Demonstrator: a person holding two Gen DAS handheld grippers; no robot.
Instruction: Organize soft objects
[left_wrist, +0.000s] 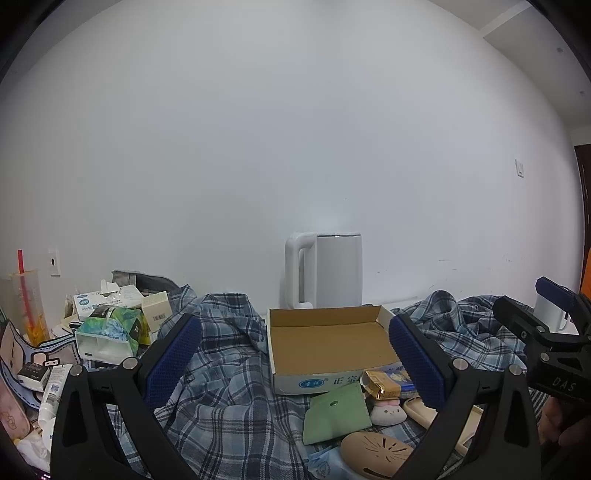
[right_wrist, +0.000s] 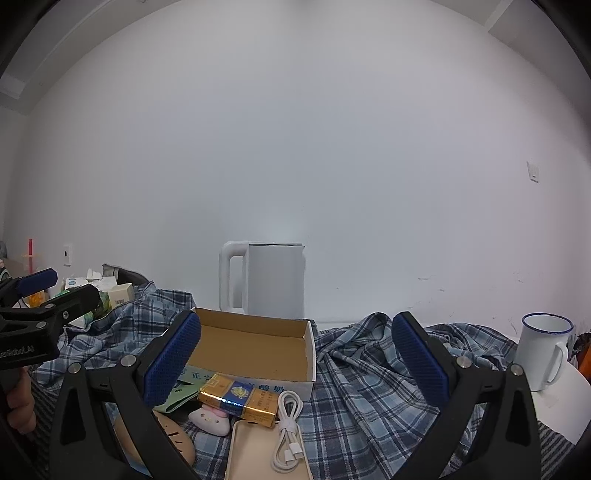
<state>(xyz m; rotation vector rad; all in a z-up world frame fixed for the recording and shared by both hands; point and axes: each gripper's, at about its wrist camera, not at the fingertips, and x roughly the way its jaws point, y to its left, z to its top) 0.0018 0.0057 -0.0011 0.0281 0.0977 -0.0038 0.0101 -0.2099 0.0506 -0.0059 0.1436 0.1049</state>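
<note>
Left wrist view: left gripper (left_wrist: 295, 354) and right gripper (right_wrist: 297, 356) gape wide, empty, over plaid cloth (left_wrist: 229, 384).

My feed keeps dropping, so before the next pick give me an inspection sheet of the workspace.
Surface: rumpled blue plaid cloth covers the work area.
Job's things: open cardboard box, nothing seen inside; green pouch, small pink-and-white plush, gold-and-blue packet lie in front of it.
Clutter: beige perforated case; pile of boxes and a tissue pack at far left; enamel mug at right.
Grippers: left tongs open, holding nothing; right tongs open, holding nothing.
Cables: coiled white USB cable on a beige flat case.
Surroundings: white kettle against a white wall.
</note>
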